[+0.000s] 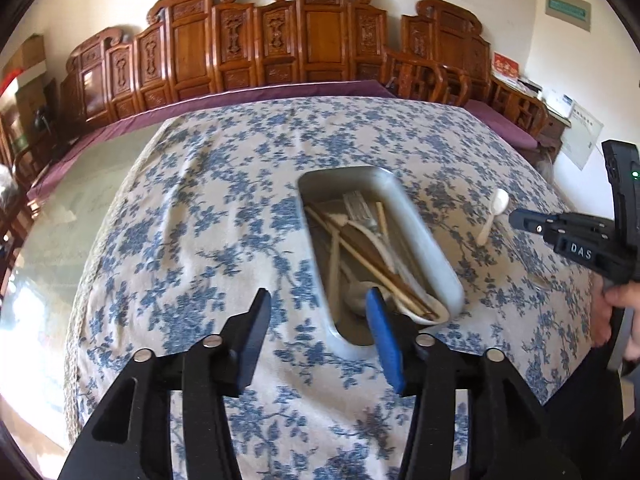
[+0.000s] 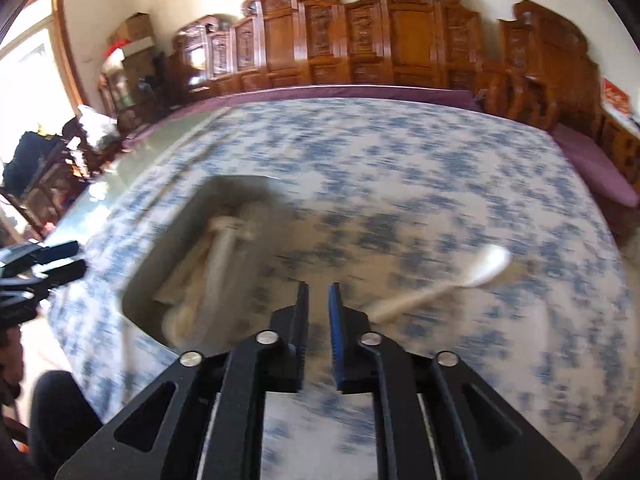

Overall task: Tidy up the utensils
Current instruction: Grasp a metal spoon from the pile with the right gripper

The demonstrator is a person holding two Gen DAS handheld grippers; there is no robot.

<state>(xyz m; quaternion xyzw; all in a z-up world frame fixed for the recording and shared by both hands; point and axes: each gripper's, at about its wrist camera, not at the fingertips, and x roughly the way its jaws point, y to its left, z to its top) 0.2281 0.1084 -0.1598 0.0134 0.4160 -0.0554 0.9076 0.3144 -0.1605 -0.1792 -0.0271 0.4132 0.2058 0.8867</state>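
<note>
A pale oblong tray (image 1: 420, 236) lies on the blue-flowered cloth and holds chopsticks (image 1: 360, 256), a fork and spoons. My left gripper (image 1: 318, 300) hovers over the tray's near end, open, with nothing between its pads. One white spoon (image 1: 494, 212) rests on the cloth to the right of the tray. In the blurred right wrist view that spoon (image 2: 452, 286) lies just ahead and right of my right gripper (image 2: 318, 286), whose jaws stand a narrow gap apart with nothing in it. The tray (image 2: 240, 179) is on its left. The right gripper (image 1: 520, 218) points toward the spoon.
The flowered cloth (image 1: 200, 208) covers a table with a glass top (image 1: 60, 220) bare at the left. A carved wooden screen (image 1: 280, 40), chairs and a purple cushioned bench (image 1: 500, 120) stand behind. A person's hand (image 1: 616, 300) holds the right gripper. The left gripper (image 2: 60, 258) shows at the left edge.
</note>
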